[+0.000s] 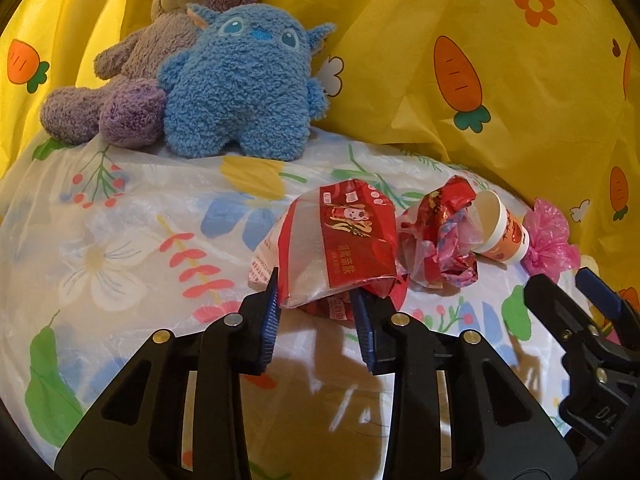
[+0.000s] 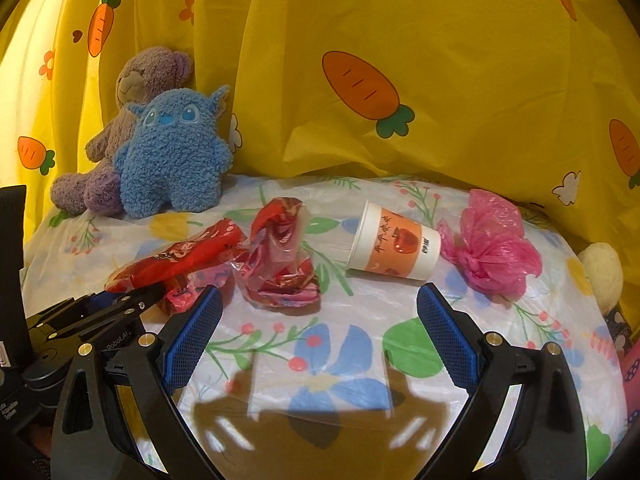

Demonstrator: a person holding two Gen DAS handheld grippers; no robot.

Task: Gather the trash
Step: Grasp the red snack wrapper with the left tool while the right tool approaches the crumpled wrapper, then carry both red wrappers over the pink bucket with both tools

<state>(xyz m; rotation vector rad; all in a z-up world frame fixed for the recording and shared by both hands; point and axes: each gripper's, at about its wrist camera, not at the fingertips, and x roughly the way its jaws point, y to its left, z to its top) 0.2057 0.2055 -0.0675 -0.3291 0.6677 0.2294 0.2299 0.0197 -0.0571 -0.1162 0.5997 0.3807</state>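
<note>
Far left, at the back: purple plush bear (image 2: 132, 120) against the yellow carrot-print curtain (image 2: 440, 80), blue plush monster (image 2: 172, 160) sitting in front of it and touching it. Both rest on the counter (image 2: 340, 360), which is covered by a floral plastic sheet.

Left claw (image 1: 316, 296): jaws narrowed onto the near edge of the red tissue wrapper (image 1: 344, 240); blue pads press the clear-and-red film from both sides. Wrapper otherwise lies on the sheet, reaching away from the claw.

Just right of it, touching: crumpled red-and-clear wrapper (image 2: 280, 256).

Next right: paper cup (image 2: 394, 246) on its side, orange band with a red fruit print. From the left wrist view its mouth faces the crumpled wrapper; what can be seen of the inside looks empty.

Just beside the cup's base: bunched pink plastic bag (image 2: 492, 248).

Right claw (image 2: 320, 312): jaws wide, nothing between the pads. The crumpled wrapper and cup lie beyond its tips, apart from them.
</note>
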